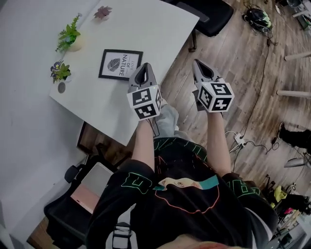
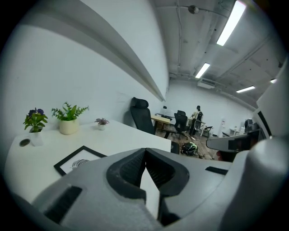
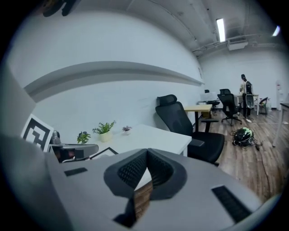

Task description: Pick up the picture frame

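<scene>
The picture frame (image 1: pixel 120 64) has a black border, a white mat and a leaf print. It lies flat on the white table (image 1: pixel 146 34), near its front edge. My left gripper (image 1: pixel 143 68) hangs shut and empty over that edge, just right of the frame. In the left gripper view the frame (image 2: pixel 76 160) lies low at the left, past the closed jaws. My right gripper (image 1: pixel 200 65) is shut too, holding nothing, over the wooden floor off the table's right side. In the right gripper view a corner of the frame (image 3: pixel 104 152) shows beside the left gripper.
Two potted plants (image 1: pixel 68 38) (image 1: pixel 60 72) and a small pink one (image 1: pixel 102 12) stand along the table's far side. A black office chair (image 1: pixel 206 14) stands at the table's right end. Cables and a power strip (image 1: pixel 239 140) lie on the floor.
</scene>
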A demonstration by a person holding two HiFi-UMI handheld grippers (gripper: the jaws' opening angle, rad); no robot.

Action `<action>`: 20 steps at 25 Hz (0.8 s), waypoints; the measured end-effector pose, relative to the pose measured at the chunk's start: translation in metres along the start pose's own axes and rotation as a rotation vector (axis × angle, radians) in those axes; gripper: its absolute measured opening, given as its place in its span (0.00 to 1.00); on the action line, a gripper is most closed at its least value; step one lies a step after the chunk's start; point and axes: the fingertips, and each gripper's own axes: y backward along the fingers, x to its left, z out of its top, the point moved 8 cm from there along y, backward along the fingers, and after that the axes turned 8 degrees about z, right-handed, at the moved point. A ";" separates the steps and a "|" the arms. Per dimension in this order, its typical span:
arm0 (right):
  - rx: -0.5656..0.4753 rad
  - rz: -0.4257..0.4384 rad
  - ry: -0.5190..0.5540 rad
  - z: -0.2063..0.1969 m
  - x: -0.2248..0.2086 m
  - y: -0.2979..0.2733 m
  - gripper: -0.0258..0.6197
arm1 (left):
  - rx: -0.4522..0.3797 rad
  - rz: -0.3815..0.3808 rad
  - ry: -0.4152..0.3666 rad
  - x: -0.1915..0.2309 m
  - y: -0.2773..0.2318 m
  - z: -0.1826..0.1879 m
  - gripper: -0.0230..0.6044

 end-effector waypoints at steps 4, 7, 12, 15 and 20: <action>0.049 0.088 0.021 0.003 0.012 -0.045 0.05 | 0.027 0.095 0.050 0.030 -0.009 -0.006 0.05; 0.080 0.151 0.044 0.007 0.022 -0.077 0.05 | 0.033 0.152 0.098 0.043 -0.020 -0.006 0.05; 0.129 0.240 0.081 0.014 0.038 -0.125 0.05 | 0.030 0.210 0.102 0.061 -0.036 -0.004 0.05; 0.166 0.297 0.117 0.016 0.047 -0.152 0.05 | 0.035 0.276 0.138 0.079 -0.040 -0.008 0.05; 0.231 0.385 0.172 0.016 0.066 -0.189 0.05 | 0.055 0.386 0.213 0.109 -0.037 -0.019 0.05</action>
